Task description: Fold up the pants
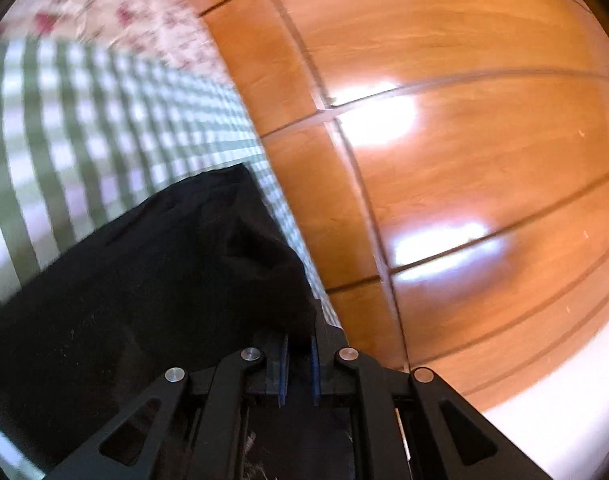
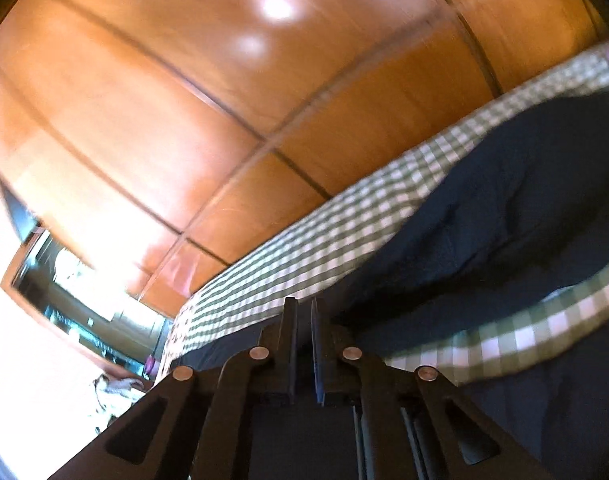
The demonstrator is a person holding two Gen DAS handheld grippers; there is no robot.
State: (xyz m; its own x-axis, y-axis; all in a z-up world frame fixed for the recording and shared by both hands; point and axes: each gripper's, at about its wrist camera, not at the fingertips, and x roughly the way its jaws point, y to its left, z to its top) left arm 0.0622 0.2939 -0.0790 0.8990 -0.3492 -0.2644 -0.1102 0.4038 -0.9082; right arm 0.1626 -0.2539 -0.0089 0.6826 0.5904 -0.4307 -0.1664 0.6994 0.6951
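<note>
A wall of glossy orange wooden panels (image 1: 444,60) fills the upper right of the left wrist view and the upper left of the right wrist view, and both pictures are smeared with blur. Below it runs a bed with a green-and-white checked cover (image 1: 84,120), taking the left half of the left view and crossing the right view as a slanted band; a flowered cloth (image 1: 104,12) lies beyond it at the upper left of the left view. The dark pants (image 1: 144,272) lie on that cover, filling the lower left of the left view, and in the right view (image 2: 524,200) they spread over the right side with a strip of checked cover showing through between two dark parts. The left tongs (image 1: 300,344) at the bottom centre are closed down narrow on a bunched corner of the pants, which rises straight out of them. The right tongs (image 2: 304,320) are likewise drawn narrow with dark cloth lying close around their tips, but whether any of it is pinched between them I cannot tell. My reading is that a fold is only starting: one edge is gripped and raised, nothing yet lies doubled over neatly, and carrying it across, laying it down and any further folds remain
</note>
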